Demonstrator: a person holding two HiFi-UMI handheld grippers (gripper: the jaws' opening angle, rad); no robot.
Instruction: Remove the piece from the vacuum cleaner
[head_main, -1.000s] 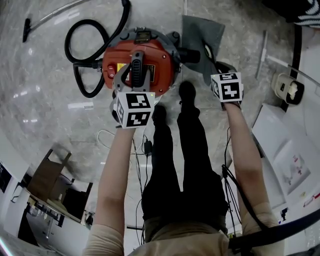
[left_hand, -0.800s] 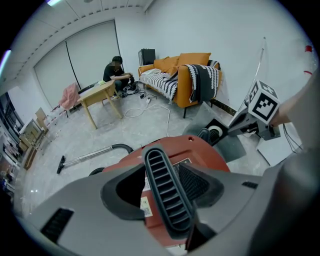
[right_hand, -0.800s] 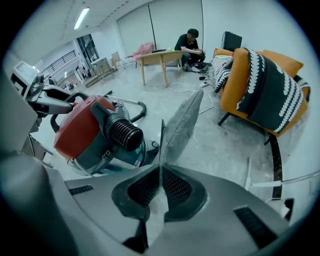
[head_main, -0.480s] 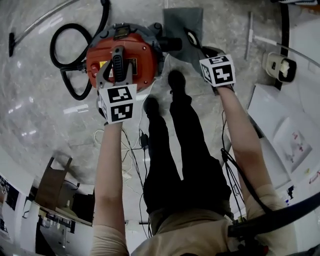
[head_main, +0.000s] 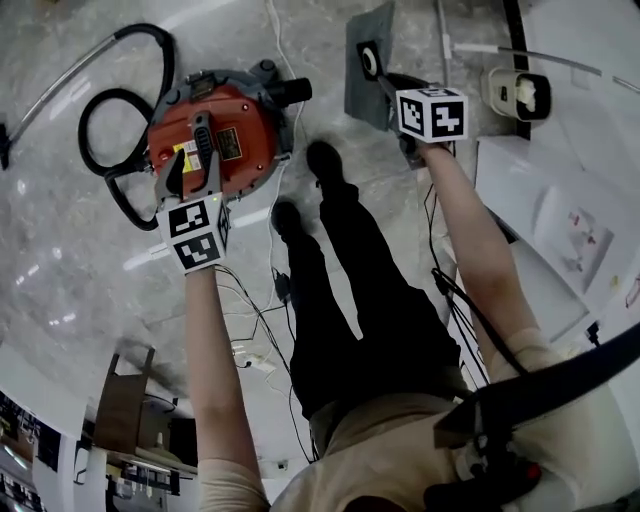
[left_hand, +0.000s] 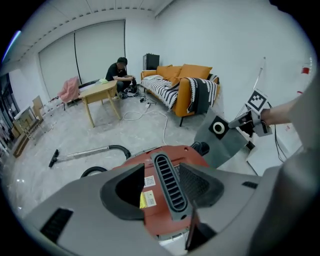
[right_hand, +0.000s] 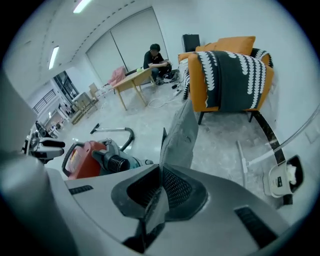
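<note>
Head view: we see the dust bag (head_main: 360, 100) in the upper middle of the frame, a flat grey fabric piece with a black square collar (head_main: 370, 60) around a white-ringed round hole. It hangs clear of the floor and well apart from the red vacuum cleaner (head_main: 225, 130) in the upper left. In the right gripper view, the right gripper (right_hand: 160, 187) has its jaws clenched on the bag's lower edge, and the bag rises edge-on from between the pads. In the left gripper view, the left gripper (left_hand: 165, 192) has its jaws apart, straddling the vacuum's black ribbed handle (left_hand: 167, 172). A gap shows on the left side, so we see no squeeze on it.

A second ago the bag sat right against the vacuum's black inlet port (head_main: 290, 92). Now bare floor lies between the two, and the bag has moved off toward the right. The left gripper stays over the handle throughout. The vacuum and its looped black hose (head_main: 105, 125) now sit further into the upper left corner.

From the head, the marker cube covers the right gripper's jaws, and the bag's far edge runs up to the top border. In the right gripper view the collar is hard to make out because the bag is seen edge-on. In the left gripper view the gripper's own body hides the lower part of the vacuum.
</note>
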